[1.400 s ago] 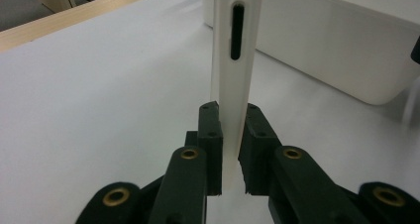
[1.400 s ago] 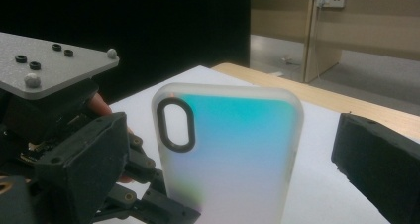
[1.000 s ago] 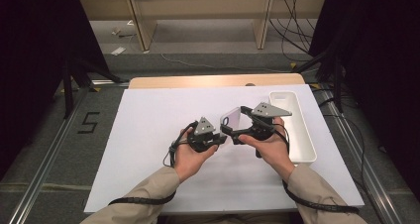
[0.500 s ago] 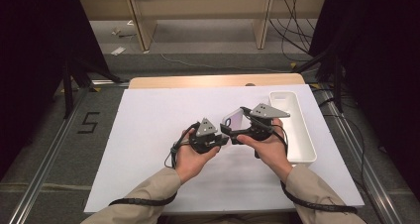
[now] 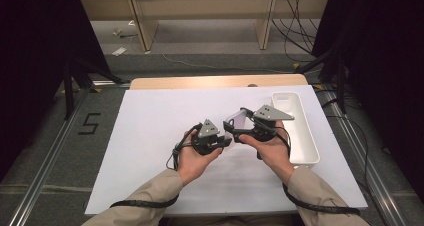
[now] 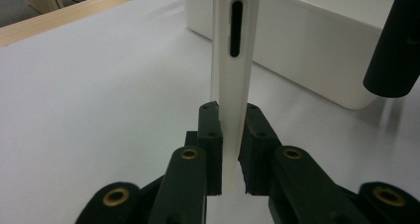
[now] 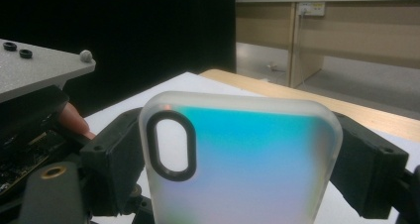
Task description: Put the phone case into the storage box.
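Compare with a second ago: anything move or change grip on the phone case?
The right hand-held gripper has just been closing its jaws, with the translucent phone case between them across its width. The left hand-held gripper stays clamped on the case's thin edge. Both hands, the case and the white tray sit where they were.

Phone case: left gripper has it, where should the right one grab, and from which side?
Across its width, on both long edges near the camera-cutout end, coming at the broad back. The left gripper pinches the phone case's thin wall, leaving those edges free. The right gripper's jaws have just been closing with the case between them, seemingly touching both edges.
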The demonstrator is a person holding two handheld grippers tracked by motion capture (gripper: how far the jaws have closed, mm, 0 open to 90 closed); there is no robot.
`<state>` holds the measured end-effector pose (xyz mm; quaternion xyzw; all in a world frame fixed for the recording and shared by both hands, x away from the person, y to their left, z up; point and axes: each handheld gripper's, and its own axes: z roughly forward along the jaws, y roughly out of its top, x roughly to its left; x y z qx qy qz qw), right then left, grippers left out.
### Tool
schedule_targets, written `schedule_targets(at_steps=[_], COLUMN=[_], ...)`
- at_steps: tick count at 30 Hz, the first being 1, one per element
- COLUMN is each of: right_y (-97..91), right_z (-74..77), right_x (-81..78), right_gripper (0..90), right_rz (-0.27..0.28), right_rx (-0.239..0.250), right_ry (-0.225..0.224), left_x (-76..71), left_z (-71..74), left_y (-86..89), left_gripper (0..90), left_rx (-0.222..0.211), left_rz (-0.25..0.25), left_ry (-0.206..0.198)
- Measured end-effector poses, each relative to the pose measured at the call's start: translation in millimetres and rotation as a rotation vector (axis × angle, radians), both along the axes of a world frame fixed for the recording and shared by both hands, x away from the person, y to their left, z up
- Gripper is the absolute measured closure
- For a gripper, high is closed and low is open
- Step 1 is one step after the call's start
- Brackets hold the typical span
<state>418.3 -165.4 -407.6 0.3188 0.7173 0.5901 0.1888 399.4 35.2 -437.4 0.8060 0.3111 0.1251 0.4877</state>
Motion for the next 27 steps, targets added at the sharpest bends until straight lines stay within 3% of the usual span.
schedule_targets(at_steps=[10,13,18,22,25,27], right_y=[-0.1,-0.1,-1.2,-3.9,-6.0,-7.6], right_z=[3.2,4.9,7.5,9.9,11.8,13.0], right_x=[-2.4,-3.7,-4.4,-4.4,-4.2,-4.1], right_gripper=[18.2,18.2,18.2,18.2,18.2,18.2], right_rz=[-0.001,-0.005,-0.007,-0.012,-0.017,-0.023], right_rx=[-0.012,-0.018,-0.017,-0.014,-0.009,-0.009], right_ry=[-0.004,-0.005,-0.007,-0.006,-0.007,-0.007], left_x=[-0.6,-0.1,0.7,0.0,-0.3,-0.3], left_z=[0.8,0.7,0.5,2.7,3.6,4.2], left_y=[0.3,1.1,3.7,6.6,10.0,13.6], left_gripper=[79.8,75.4,59.9,39.9,20.9,14.4], left_rx=[-0.001,-0.005,-0.008,0.002,0.037,0.047], left_rz=[-0.011,-0.016,-0.03,-0.04,-0.037,-0.043], left_ry=[-0.012,-0.018,-0.043,-0.076,-0.085,-0.084])
